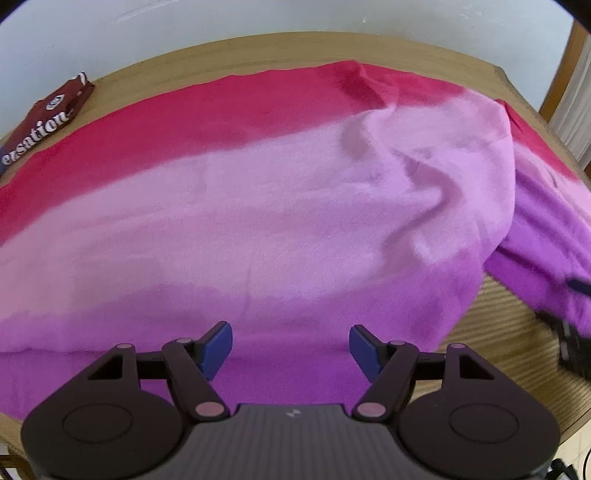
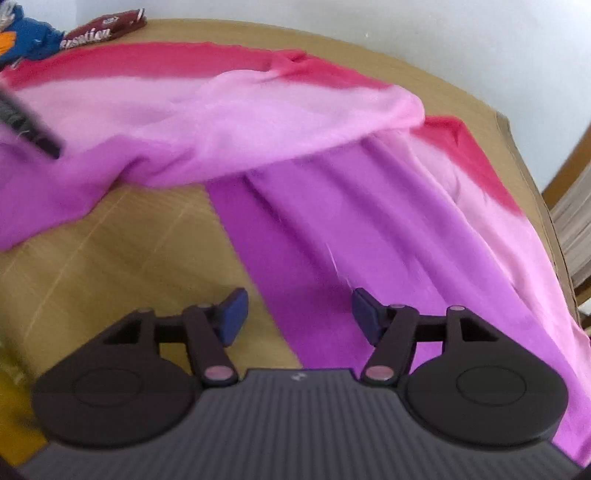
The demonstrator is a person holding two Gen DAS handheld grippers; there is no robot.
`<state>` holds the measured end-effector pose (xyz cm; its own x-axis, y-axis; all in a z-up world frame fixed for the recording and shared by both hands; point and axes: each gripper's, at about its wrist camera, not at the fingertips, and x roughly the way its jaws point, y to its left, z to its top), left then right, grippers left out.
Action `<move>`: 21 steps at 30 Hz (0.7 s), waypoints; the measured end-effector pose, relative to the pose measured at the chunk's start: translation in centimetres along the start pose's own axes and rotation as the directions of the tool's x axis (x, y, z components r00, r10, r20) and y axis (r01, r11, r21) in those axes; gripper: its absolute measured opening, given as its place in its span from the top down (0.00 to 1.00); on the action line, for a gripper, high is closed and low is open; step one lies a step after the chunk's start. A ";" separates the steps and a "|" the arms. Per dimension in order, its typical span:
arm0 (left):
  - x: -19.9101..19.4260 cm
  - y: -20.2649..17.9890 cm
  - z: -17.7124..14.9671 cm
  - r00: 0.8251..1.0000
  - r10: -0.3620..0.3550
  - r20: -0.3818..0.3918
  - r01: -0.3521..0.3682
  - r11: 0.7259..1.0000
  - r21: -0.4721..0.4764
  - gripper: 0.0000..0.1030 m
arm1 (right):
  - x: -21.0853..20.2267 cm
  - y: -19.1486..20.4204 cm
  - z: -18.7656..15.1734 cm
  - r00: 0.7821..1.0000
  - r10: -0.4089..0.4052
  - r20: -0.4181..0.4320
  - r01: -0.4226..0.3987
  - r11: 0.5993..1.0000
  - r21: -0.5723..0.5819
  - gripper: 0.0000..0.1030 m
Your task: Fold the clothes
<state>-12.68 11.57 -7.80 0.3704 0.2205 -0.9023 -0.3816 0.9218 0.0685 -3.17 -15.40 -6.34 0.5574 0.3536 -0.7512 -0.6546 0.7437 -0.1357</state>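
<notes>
A garment shaded from red through pale pink to purple lies spread over the wooden table. My left gripper hovers open over its purple near edge, with nothing pinched between the blue pads. In the right wrist view the same garment has a pink flap folded over a purple layer that runs toward me. My right gripper stands open above that purple layer's left edge, its pads apart and holding nothing. A dark blurred part of the left gripper shows at the top left.
A folded maroon garment with white lettering lies at the table's far left corner, with blue cloth beside it. Bare table shows to the left of the right gripper. A wooden frame stands past the table's right edge.
</notes>
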 end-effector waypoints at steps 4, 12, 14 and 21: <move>-0.1 1.9 -0.8 1.000 0.026 -0.015 -0.027 0.998 -0.058 0.30 | 1.9 -0.8 2.3 0.998 0.054 -0.012 -0.052 0.992 0.114 0.99; -0.2 6.1 -0.7 0.998 0.057 -0.006 -0.057 0.988 -0.145 0.30 | -7.9 -7.6 1.1 0.963 -0.259 0.073 0.232 0.937 0.262 0.96; 0.2 6.3 -0.4 0.998 0.057 -0.011 -0.058 0.987 -0.147 0.30 | -10.7 -9.8 -0.3 0.924 -0.379 0.046 0.351 0.892 0.284 0.96; 1.5 5.1 0.7 1.000 0.022 -0.015 -0.023 0.996 -0.085 0.30 | -14.8 -17.4 -6.8 0.744 -0.639 -0.196 0.652 0.629 0.423 0.94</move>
<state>-13.50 16.84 -8.49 0.3489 0.2355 -0.9071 -0.4604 0.8861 0.0530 -3.47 -37.41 2.74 0.7330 -0.3229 -0.5987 0.1674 0.9387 -0.3013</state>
